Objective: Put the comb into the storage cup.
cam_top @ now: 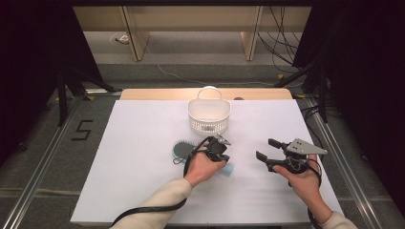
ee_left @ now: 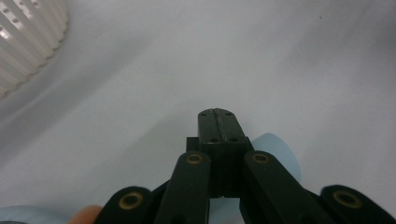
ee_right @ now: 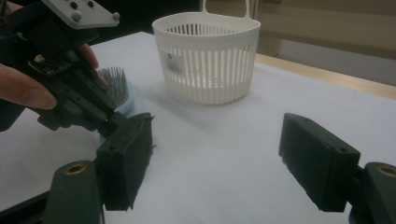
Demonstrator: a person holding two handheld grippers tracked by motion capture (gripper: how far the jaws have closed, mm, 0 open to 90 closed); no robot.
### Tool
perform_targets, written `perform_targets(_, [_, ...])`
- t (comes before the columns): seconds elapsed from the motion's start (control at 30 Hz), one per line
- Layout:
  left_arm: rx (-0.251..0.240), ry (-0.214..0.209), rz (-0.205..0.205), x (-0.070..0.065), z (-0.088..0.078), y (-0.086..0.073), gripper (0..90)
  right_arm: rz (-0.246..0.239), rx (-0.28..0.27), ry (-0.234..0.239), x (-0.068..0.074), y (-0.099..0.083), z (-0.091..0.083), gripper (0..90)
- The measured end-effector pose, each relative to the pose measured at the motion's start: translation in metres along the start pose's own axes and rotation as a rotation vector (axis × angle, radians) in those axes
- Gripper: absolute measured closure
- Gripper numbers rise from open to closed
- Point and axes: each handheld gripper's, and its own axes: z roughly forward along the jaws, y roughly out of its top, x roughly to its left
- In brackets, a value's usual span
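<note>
We see the bench (cam_top: 143,191) under a white sheet, its bare wood showing along the far edge. Near the middle of that far edge stands a white slotted basket (cam_top: 208,116) with an upright loop handle; the right gripper view adds a small label on its wall, which the high view is too coarse to give.

The right gripper (cam_top: 265,149) hangs over the right half of the bench, toward the near edge, with its fingers (ee_right: 125,158) spread wide and nothing between them. Its own view looks across the sheet to the basket and takes in the other gripper at the left.

The left gripper (cam_top: 223,159) sits near the bench's middle, in front of the basket. In its own view the fingers (ee_left: 218,126) are pressed together, tips over the sheet, with a pale blue shape just behind them; whether they pinch it we cannot tell.

A hairbrush (cam_top: 183,150) lies just left of the left hand (cam_top: 203,168). The right gripper view shows its bristles pointing up from a pale blue base.
</note>
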Motion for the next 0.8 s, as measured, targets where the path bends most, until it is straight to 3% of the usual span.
perform_targets(0.27, [0.074, -0.029, 0.009, -0.003, -0.007, -0.003, 90.0, 0.0, 0.002, -0.002, 0.0, 0.0, -0.001, 26.9])
perform_targets(0.53, [0.11, -0.057, 0.022, -0.008, -0.02, -0.018, 90.0, 0.002, 0.002, -0.002, 0.0, 0.0, -0.001, 26.9])
perform_targets(0.8, [0.177, -0.082, 0.037, -0.01, -0.034, -0.033, 90.0, 0.002, -0.002, -0.008, -0.001, 0.001, -0.002, 26.9])
